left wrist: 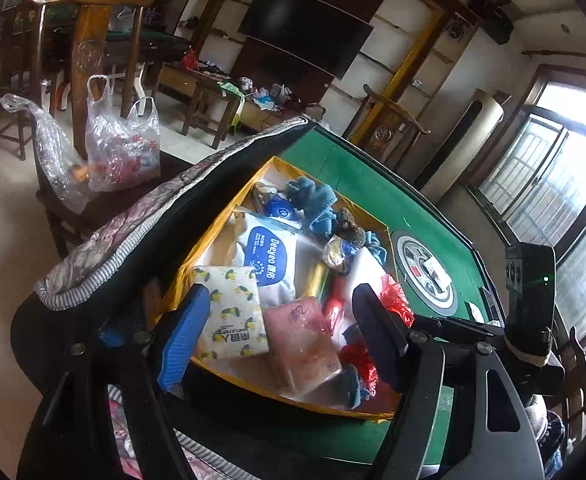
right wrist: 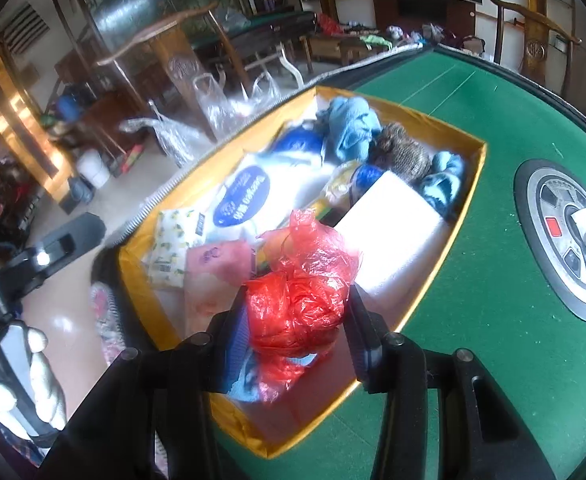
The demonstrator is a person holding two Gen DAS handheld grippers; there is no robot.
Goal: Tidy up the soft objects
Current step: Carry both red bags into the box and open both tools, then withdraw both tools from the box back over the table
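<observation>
Lengthwise, yellow box [right wrist: 467, 184] points toward chairs.

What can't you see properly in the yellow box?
- What the red plastic bag holds: right wrist view, the crinkled plastic hides it, and the right gripper covers its sides.
- The yellow box's near corner: left wrist view, the open left gripper blocks it.
- The blue cloth and brown fuzzy thing: right wrist view, blurred.
</observation>
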